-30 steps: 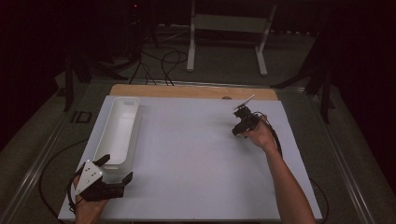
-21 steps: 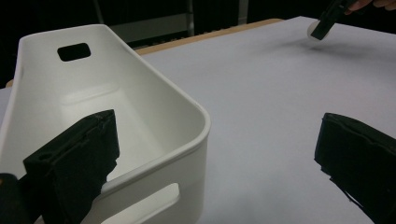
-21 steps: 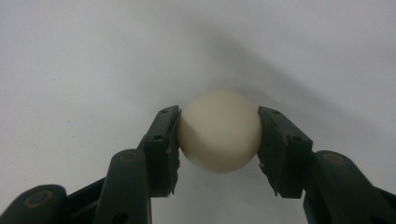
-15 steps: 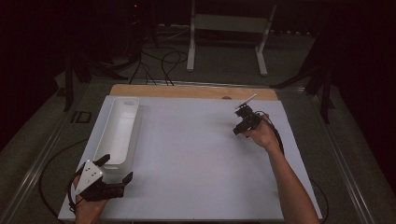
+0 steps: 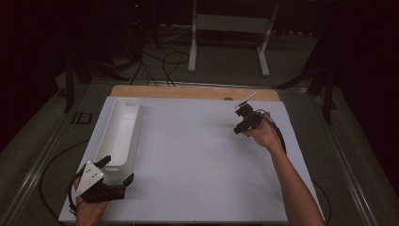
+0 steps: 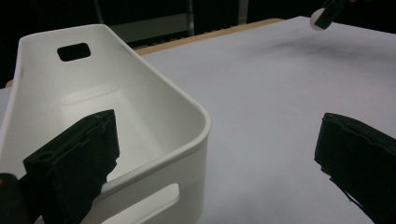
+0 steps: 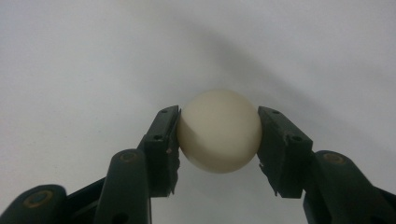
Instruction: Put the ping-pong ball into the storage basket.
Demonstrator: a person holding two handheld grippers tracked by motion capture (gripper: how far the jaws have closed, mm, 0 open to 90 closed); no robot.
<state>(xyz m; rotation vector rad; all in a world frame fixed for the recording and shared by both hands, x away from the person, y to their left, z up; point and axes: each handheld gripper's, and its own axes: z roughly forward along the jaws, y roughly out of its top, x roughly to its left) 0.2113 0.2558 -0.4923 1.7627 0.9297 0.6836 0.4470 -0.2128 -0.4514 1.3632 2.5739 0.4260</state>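
Note:
A cream-white ball [image 7: 219, 130] sits between the two black jaws of my right gripper [image 7: 219, 142], which is shut on it just above the white table top. In the high view the right gripper [image 5: 238, 129] hangs over the table's far right part, pointing down and to the left. A long white bin [image 5: 101, 136] lies along the left side and looks empty. My left gripper [image 5: 119, 169] is open at the bin's near end. In the left gripper view [image 6: 219, 149] one jaw is inside the bin [image 6: 187, 100] and the other is over the table. The ball [image 6: 320, 21] shows far off.
The white board [image 5: 188, 165] covers the table, with a wooden strip [image 5: 188, 92] along its far edge. Beyond the table, a metal stand [image 5: 228, 28] and cables [image 5: 160, 61] sit on the dark floor. A small dark square [image 5: 82, 117] lies left of the bin.

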